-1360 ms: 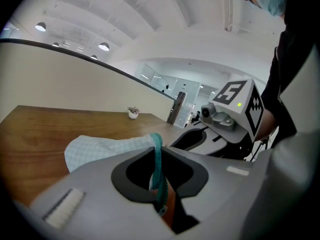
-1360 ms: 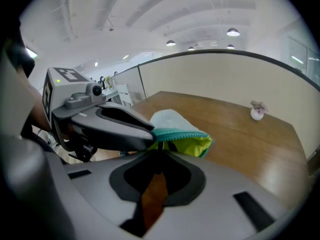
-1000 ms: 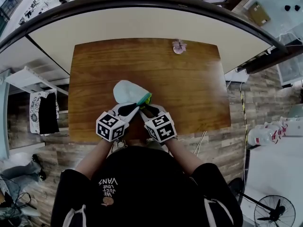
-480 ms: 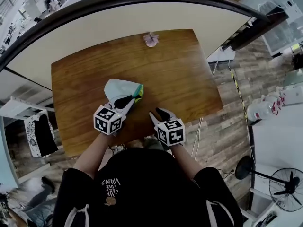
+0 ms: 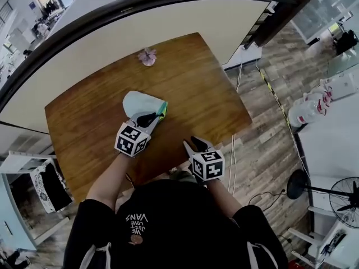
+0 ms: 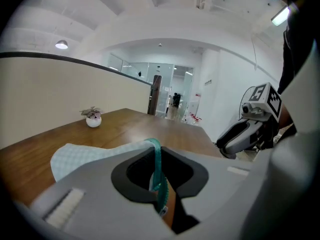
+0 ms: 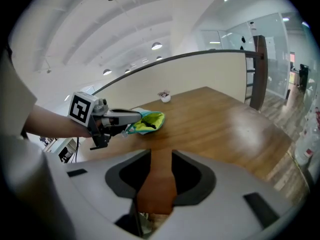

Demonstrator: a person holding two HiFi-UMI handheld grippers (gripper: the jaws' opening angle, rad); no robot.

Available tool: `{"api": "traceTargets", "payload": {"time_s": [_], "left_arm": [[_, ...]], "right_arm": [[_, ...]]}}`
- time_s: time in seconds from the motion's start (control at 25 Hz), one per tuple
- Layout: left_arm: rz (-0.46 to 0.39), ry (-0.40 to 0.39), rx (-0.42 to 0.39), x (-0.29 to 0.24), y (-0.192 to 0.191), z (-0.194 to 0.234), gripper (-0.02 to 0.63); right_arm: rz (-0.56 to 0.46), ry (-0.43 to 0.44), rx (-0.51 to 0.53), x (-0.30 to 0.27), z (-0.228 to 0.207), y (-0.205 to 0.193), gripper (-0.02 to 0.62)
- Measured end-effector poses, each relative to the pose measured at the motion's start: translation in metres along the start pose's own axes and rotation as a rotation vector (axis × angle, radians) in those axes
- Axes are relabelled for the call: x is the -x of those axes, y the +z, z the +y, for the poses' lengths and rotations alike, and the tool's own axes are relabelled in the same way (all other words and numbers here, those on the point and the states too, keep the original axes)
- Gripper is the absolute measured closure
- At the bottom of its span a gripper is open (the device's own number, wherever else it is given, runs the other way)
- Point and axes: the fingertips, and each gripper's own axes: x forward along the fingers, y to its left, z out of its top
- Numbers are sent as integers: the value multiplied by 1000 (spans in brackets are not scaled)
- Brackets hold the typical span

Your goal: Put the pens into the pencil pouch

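Pouch [image 5: 139, 102] near end behind L tongs [image 5: 153, 117]

**Open-plan office or laboratory floor.** A wooden table [image 5: 190, 88] is set against a curved cream partition [image 5: 168, 32] capped by a dark rail. Beyond the table, glass-walled rooms [image 6: 167, 81] and round ceiling lights [image 6: 61, 44] are seen. To the table's right, plank flooring [image 5: 263, 144] and a standing fan [image 5: 343, 193] (partly cropped) are shown.

one pouch [image 5: 139, 102], one potted plant [image 5: 148, 56]
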Motion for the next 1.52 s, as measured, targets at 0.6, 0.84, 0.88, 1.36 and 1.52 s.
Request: {"api": "traceTargets", "payload": {"time_s": [0.6, 0.84, 0.88, 1.36, 1.52], "left_arm": [[110, 35, -99, -16, -23, 5, 552], [62, 81, -75, 16, -20, 14, 488], [53, 88, -70, 24, -20, 14, 483], [-99, 107, -41, 137, -18, 1, 485], [-156, 93, -19, 168, -18, -9, 488]], "right_arm": [[-8, -17, -18, 7, -3, -4, 494], [-45, -32, -24, 8, 19, 1, 494], [-49, -36, -23, 9, 23, 1, 494], [-180, -130, -15, 26, 87, 12, 495], [-214, -152, -12, 34, 110, 9, 515]]}}
